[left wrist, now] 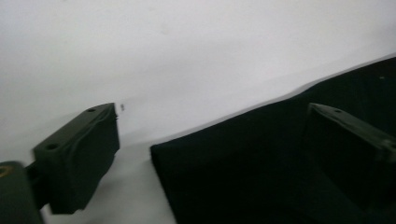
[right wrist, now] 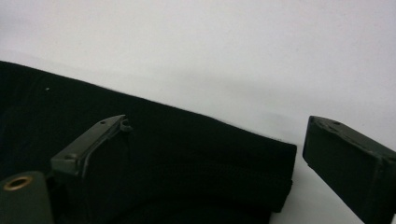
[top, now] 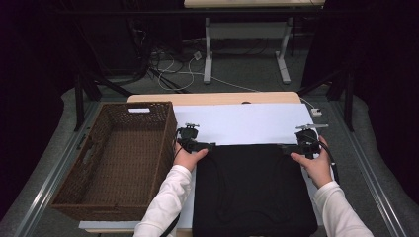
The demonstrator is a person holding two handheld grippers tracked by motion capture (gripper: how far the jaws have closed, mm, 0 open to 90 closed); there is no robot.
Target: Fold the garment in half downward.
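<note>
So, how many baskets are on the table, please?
1. The brown wicker basket stands on the table's left side, left of the black cloth. It looks empty inside.

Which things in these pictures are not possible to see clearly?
- Black cloth: the high view's bottom edge cuts off its near side.
- Brown basket: dim high view, its inside floor is too dark to judge.
- Left gripper, right gripper: in both gripper views, black jaw on black cloth; touching or apart is unclear.

Dim room, black at the edges of the high view — the white sheet glares softly, while both gripper views are blurred and grainy.
</note>
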